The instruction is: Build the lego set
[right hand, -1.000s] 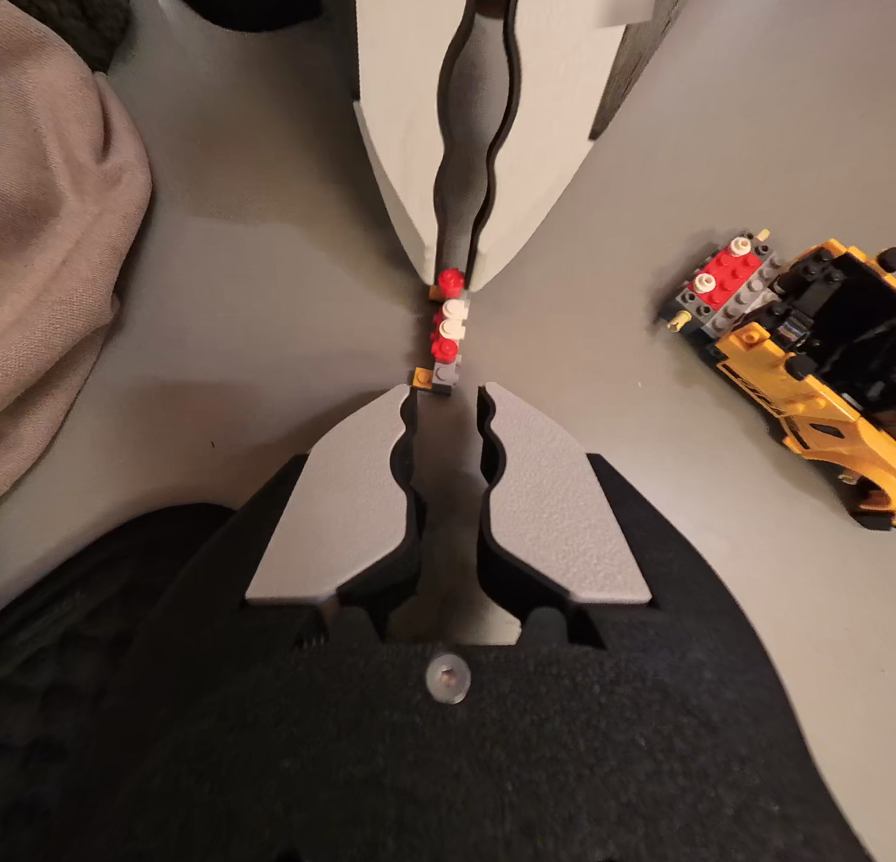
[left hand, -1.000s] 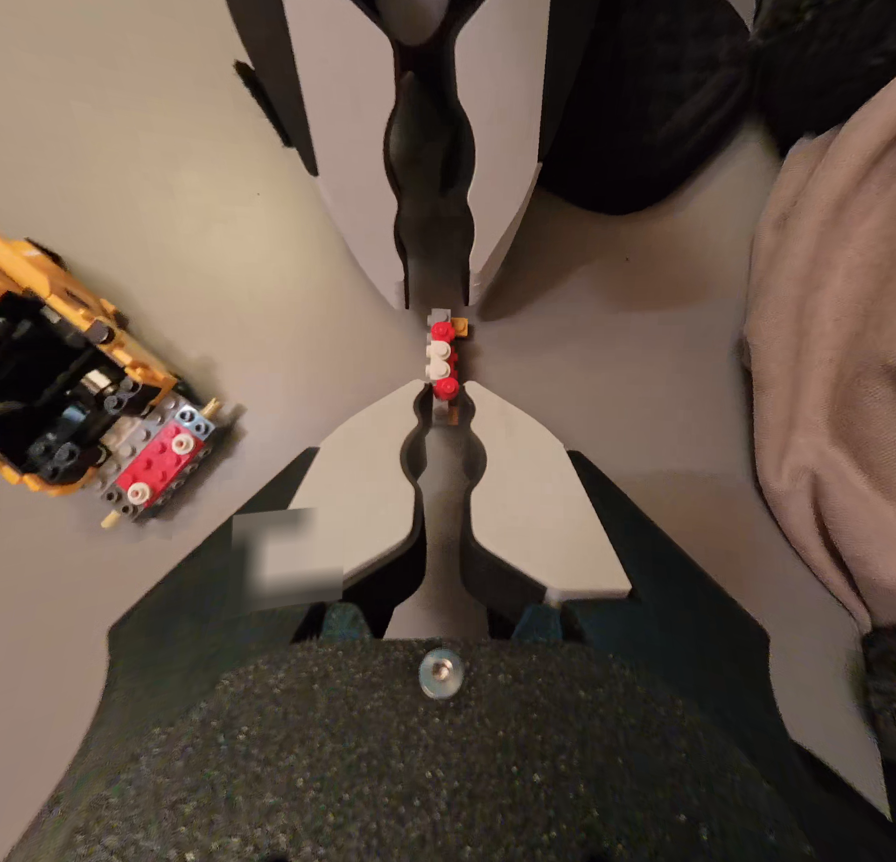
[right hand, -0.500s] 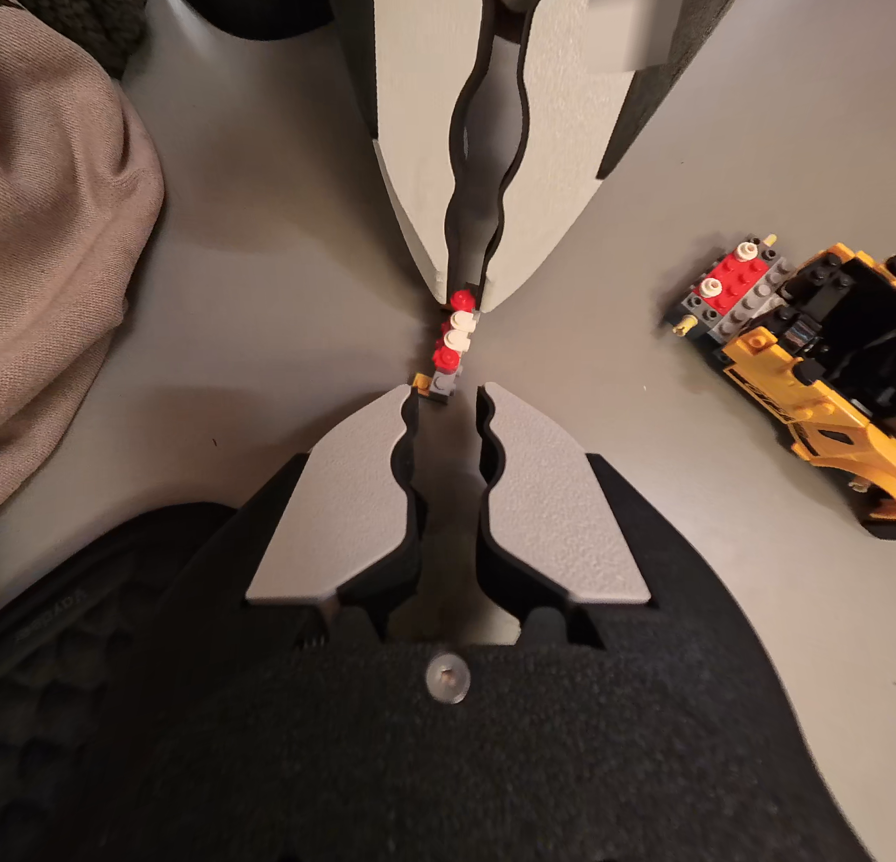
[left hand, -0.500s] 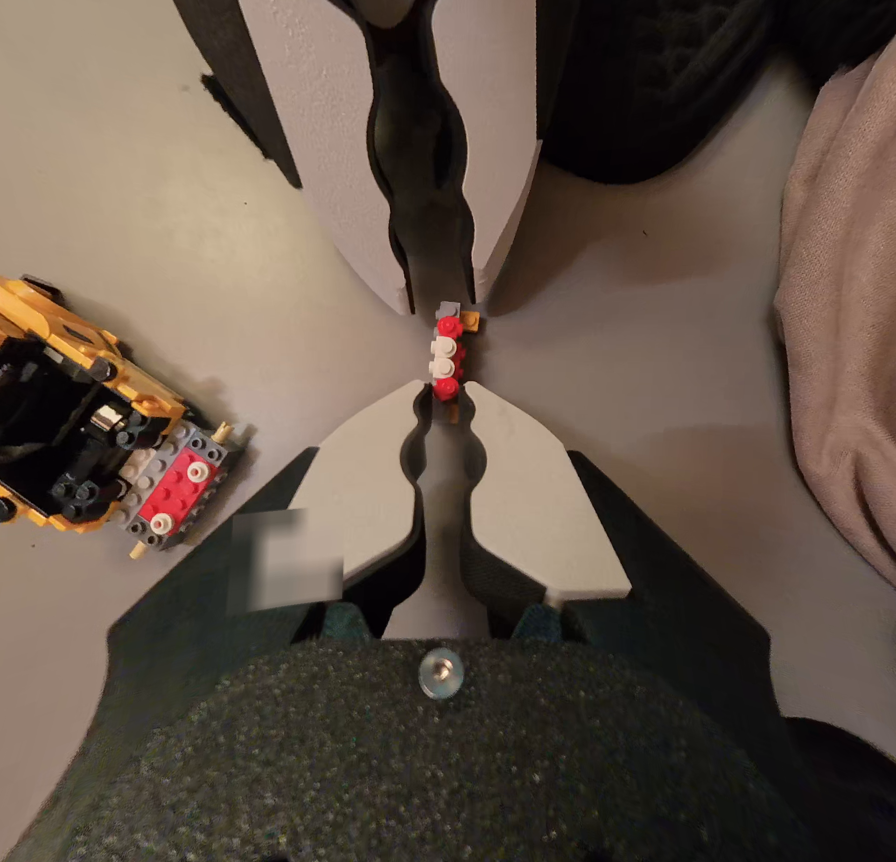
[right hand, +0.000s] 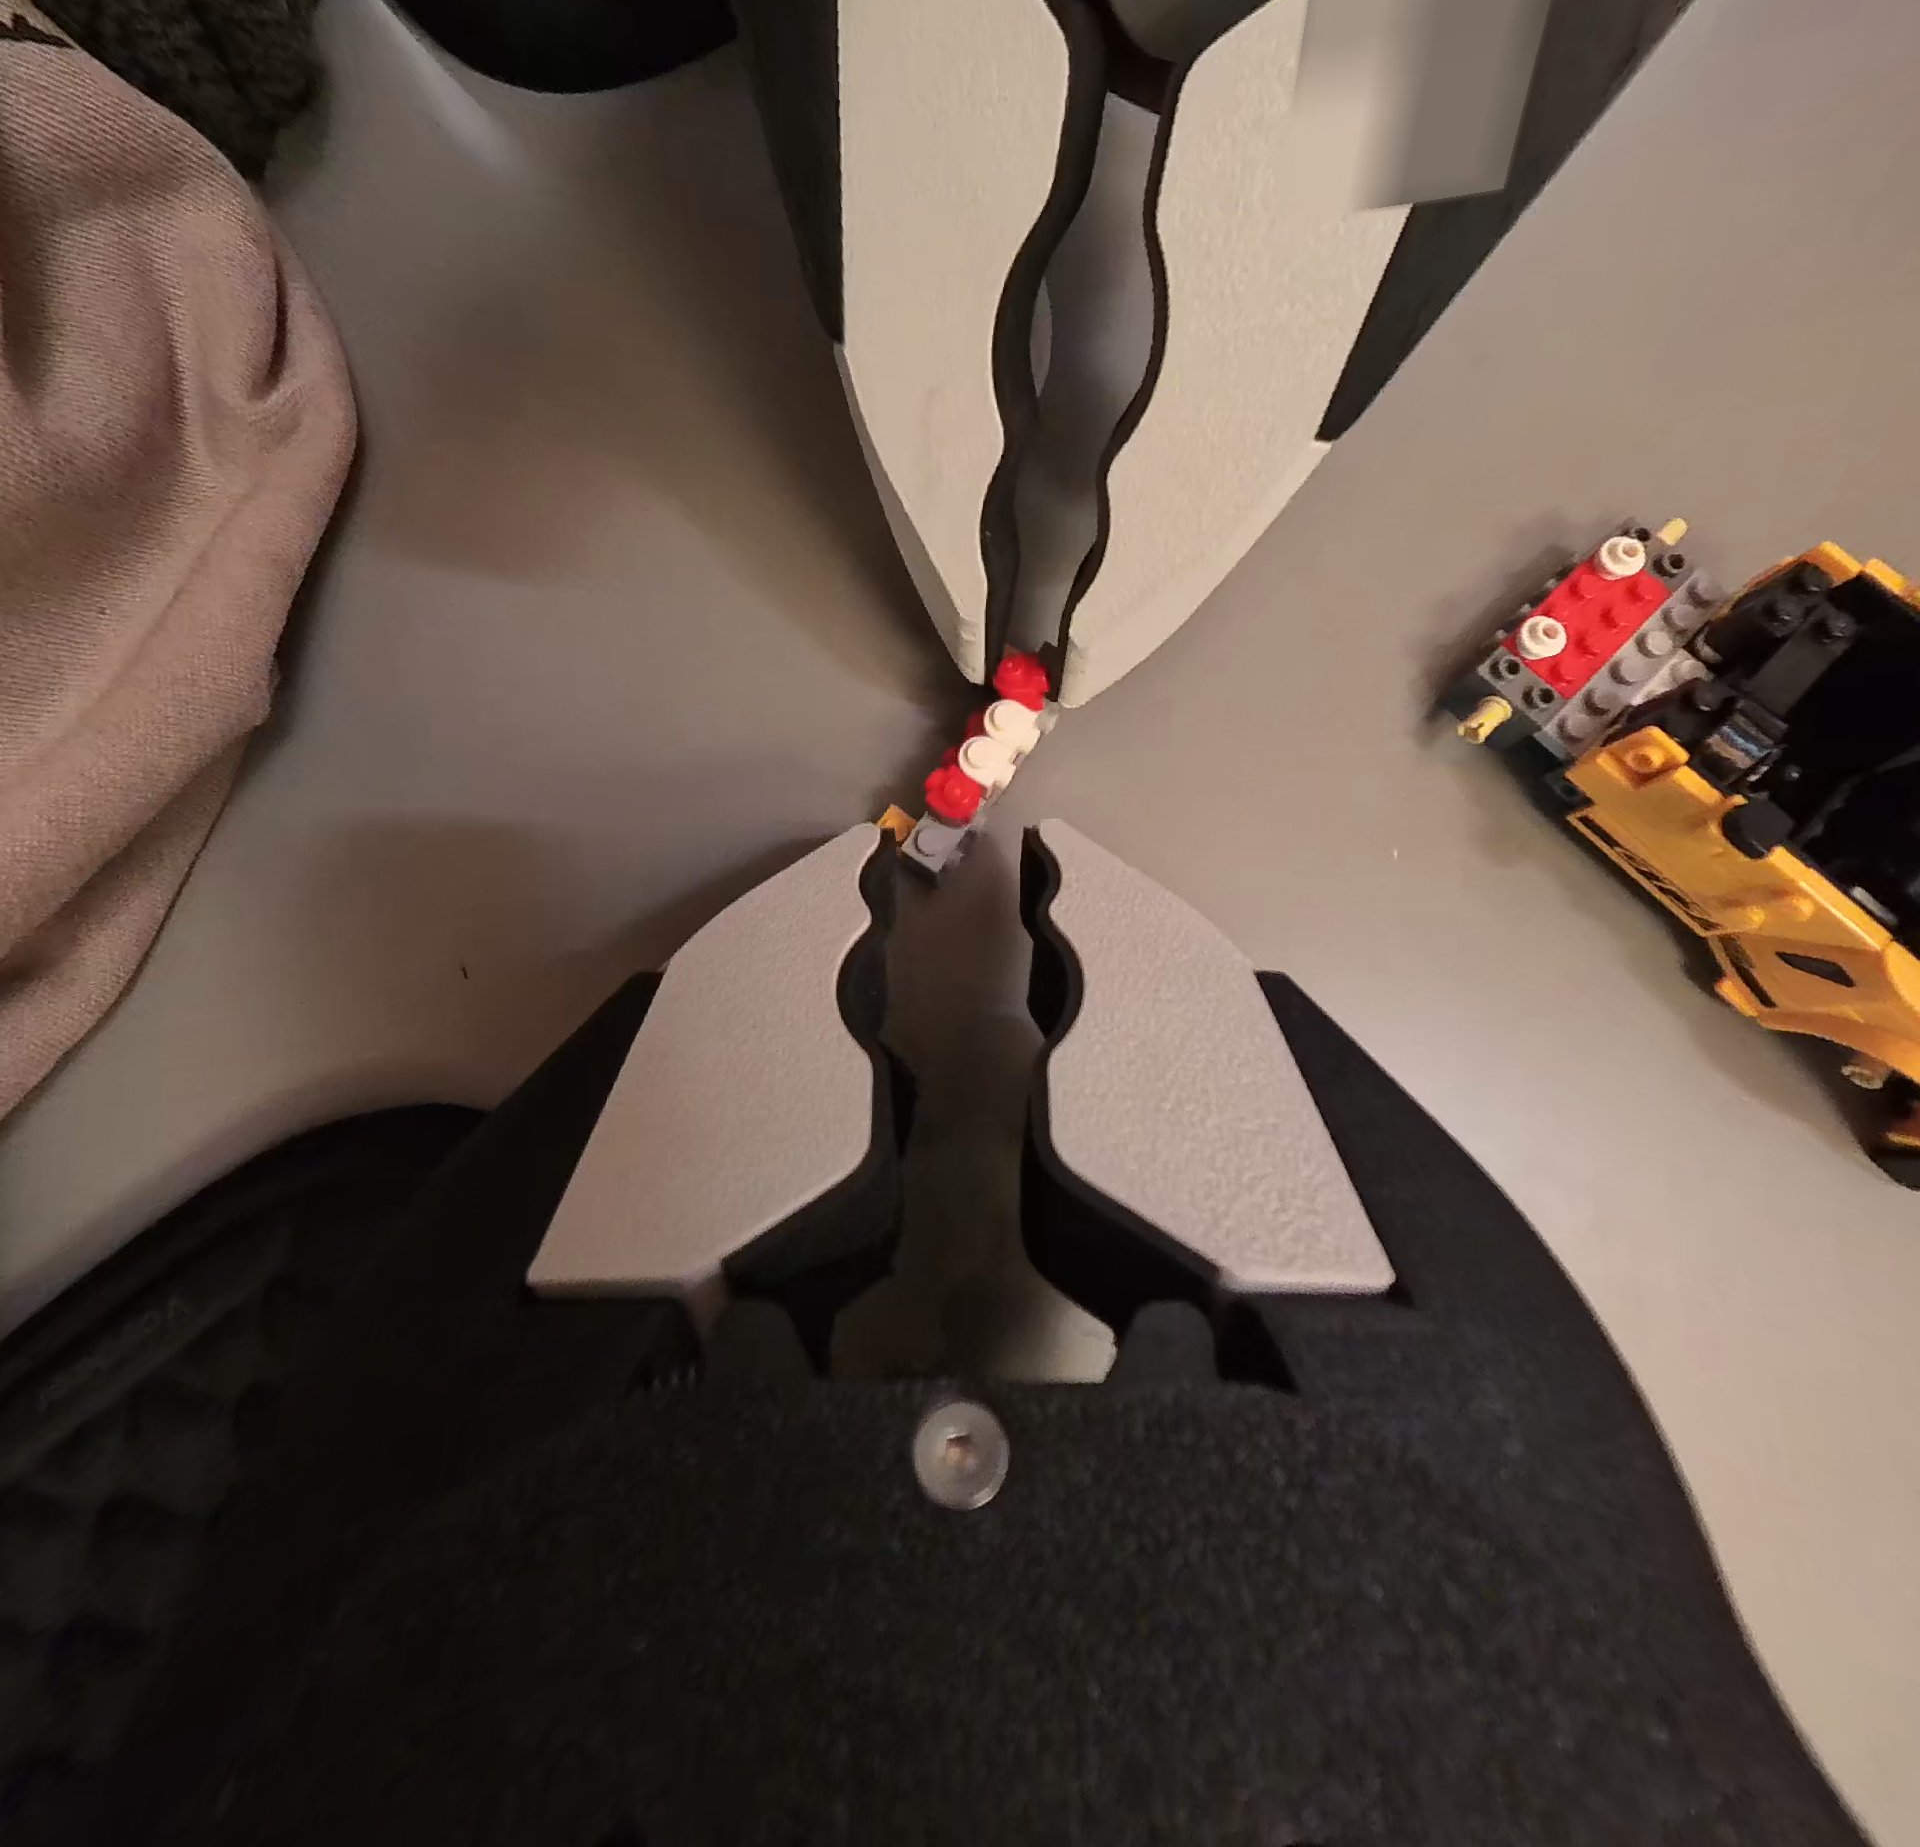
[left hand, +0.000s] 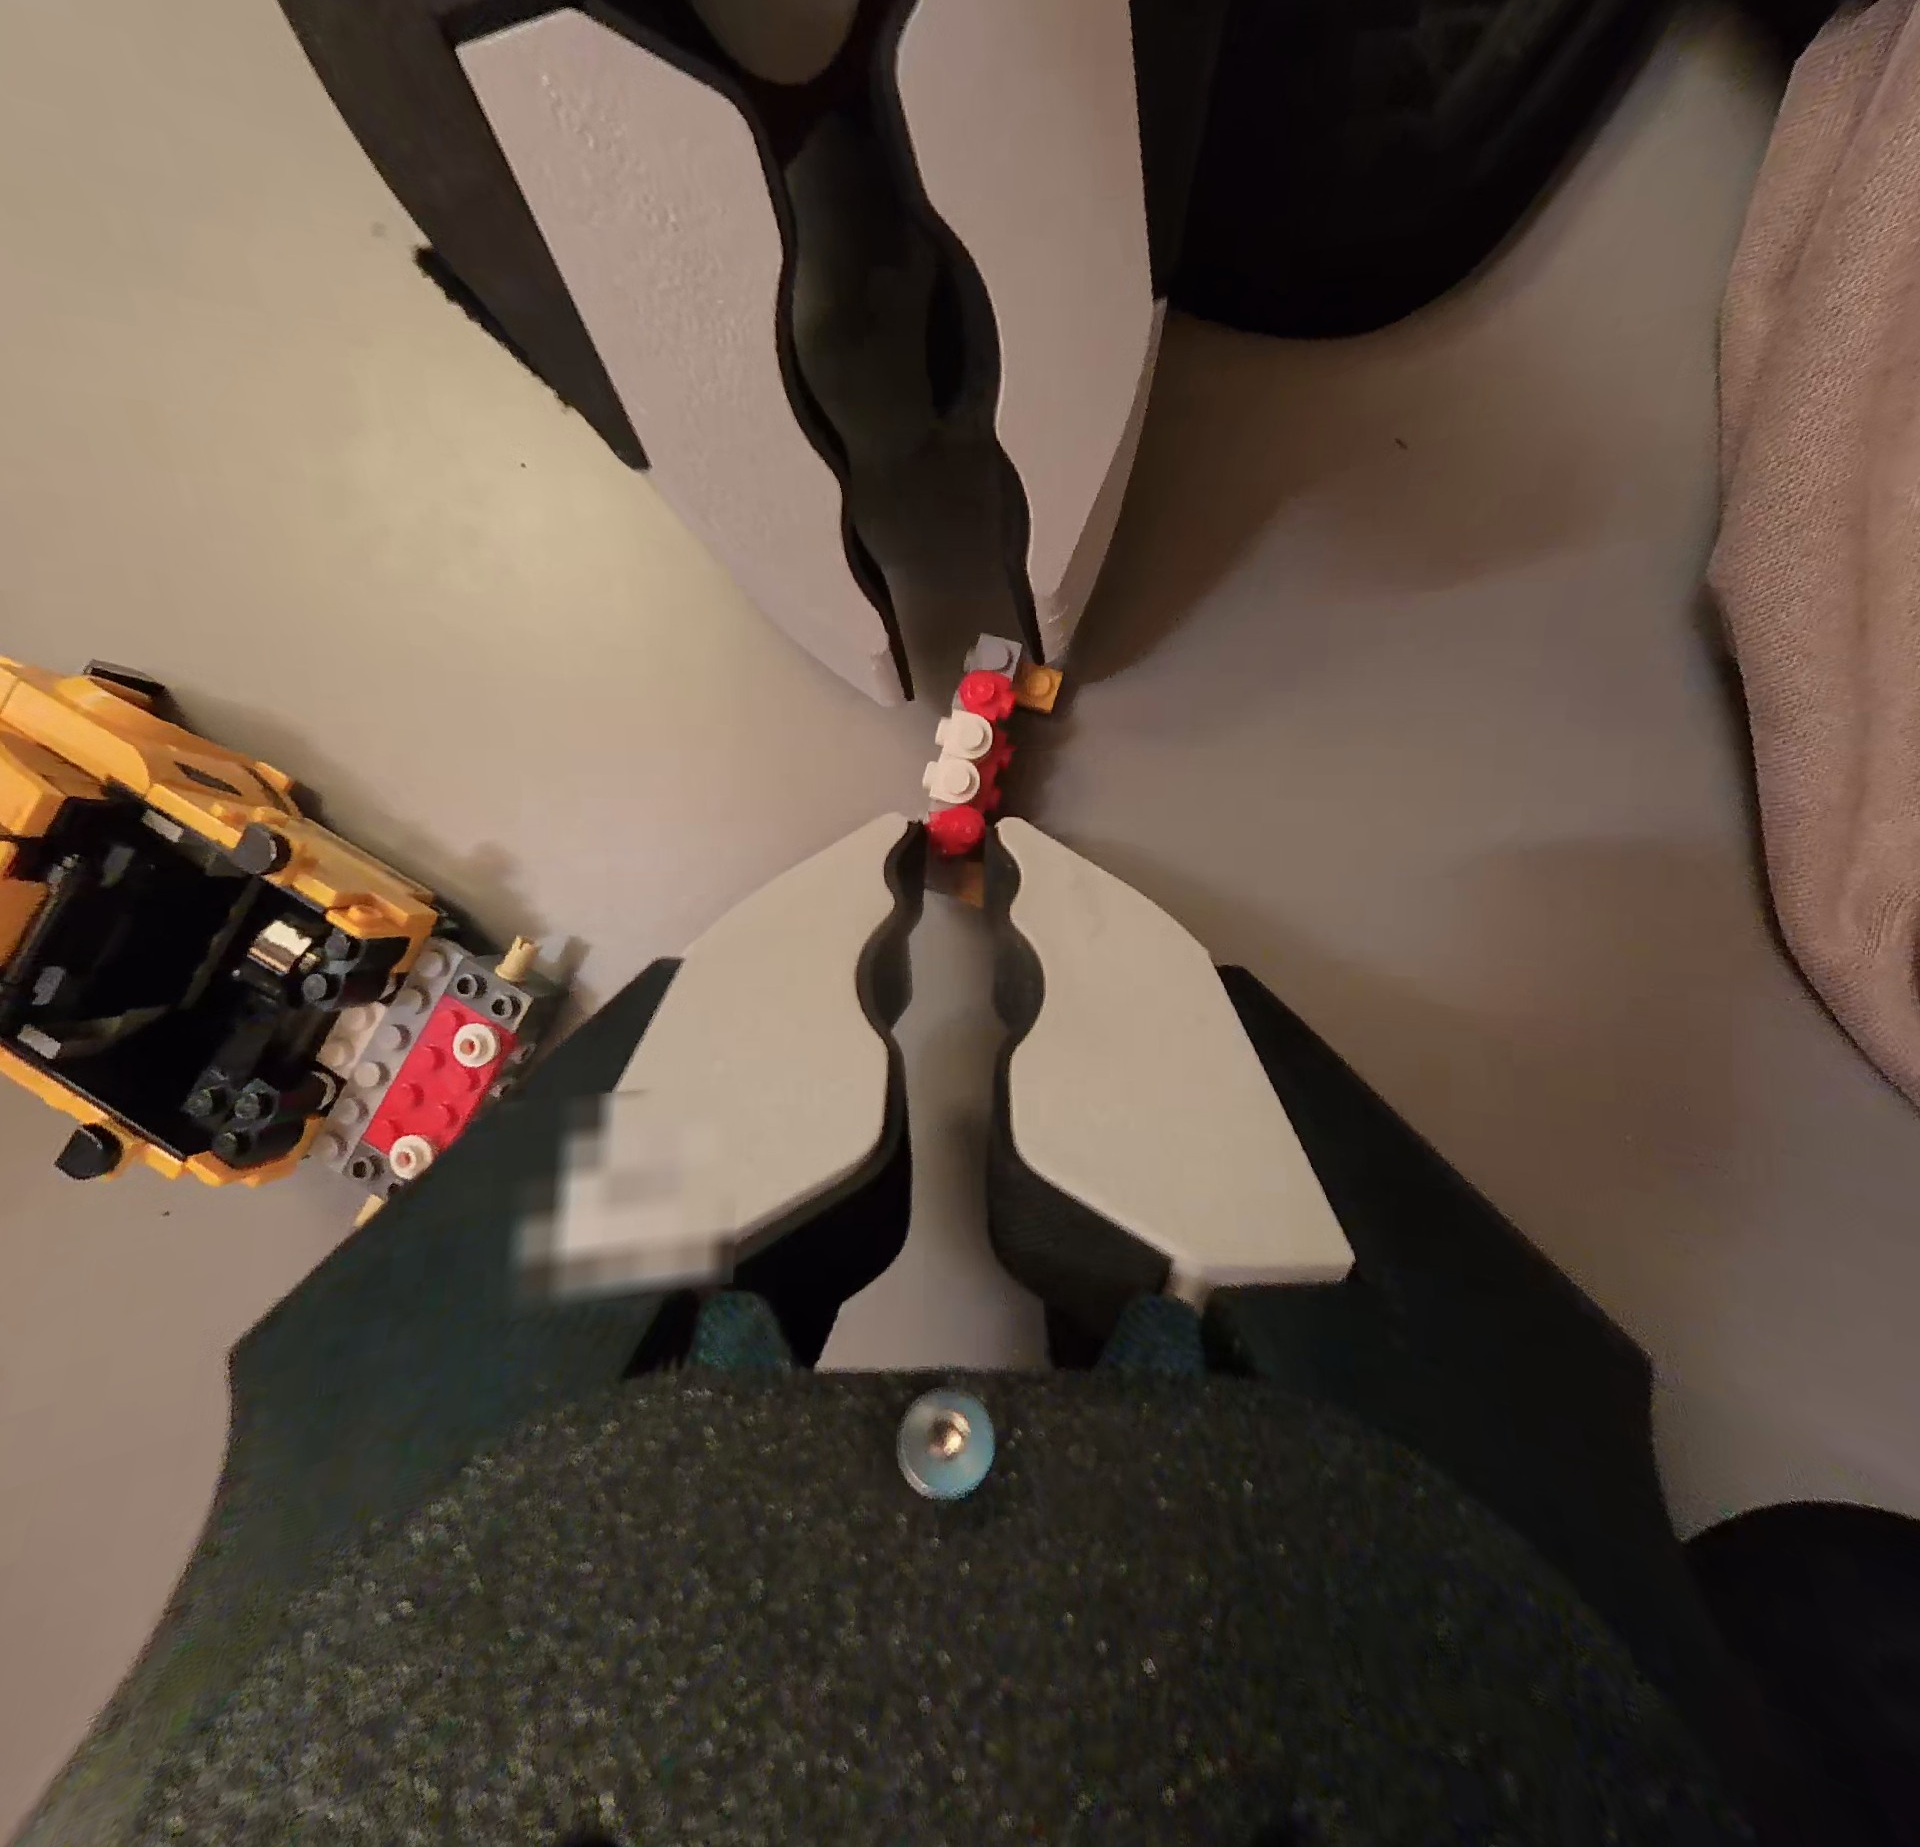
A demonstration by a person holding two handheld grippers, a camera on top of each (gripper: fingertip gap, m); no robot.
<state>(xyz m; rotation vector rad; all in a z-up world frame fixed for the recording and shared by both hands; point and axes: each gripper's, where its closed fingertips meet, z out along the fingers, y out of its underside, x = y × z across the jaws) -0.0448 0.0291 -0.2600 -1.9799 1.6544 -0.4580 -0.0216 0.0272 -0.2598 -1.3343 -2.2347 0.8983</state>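
Since a second ago, the right claw (right hand: pixel 951 831) has parted its fingers and let go of the small strip of red, white, grey and orange bricks (right hand: pixel 977 758), whose near end now tilts off-line.

Left wrist view: the left claw (left hand: pixel 954 836) is closed on the near end of the strip (left hand: pixel 966 758), pinching it at the red stud; the strip runs straight ahead to the opposite claw's tips, above the grey counter (left hand: pixel 312 550). Left of the claw sits the half-built yellow-and-black toy vehicle with a red plate (left hand: pixel 208 987), partly behind the claw's body.

Right wrist view: the right claw stands open, its tips just short of the strip's grey end. The vehicle (right hand: pixel 1714 758) lies well off to the right, cut by the frame; a beige cloth (right hand: pixel 135 550) lies to the left.

Judging by this, the strip is assembled but not yet fitted to the vehicle. Where it belongs cannot be made out, and the strip's underside is hidden.
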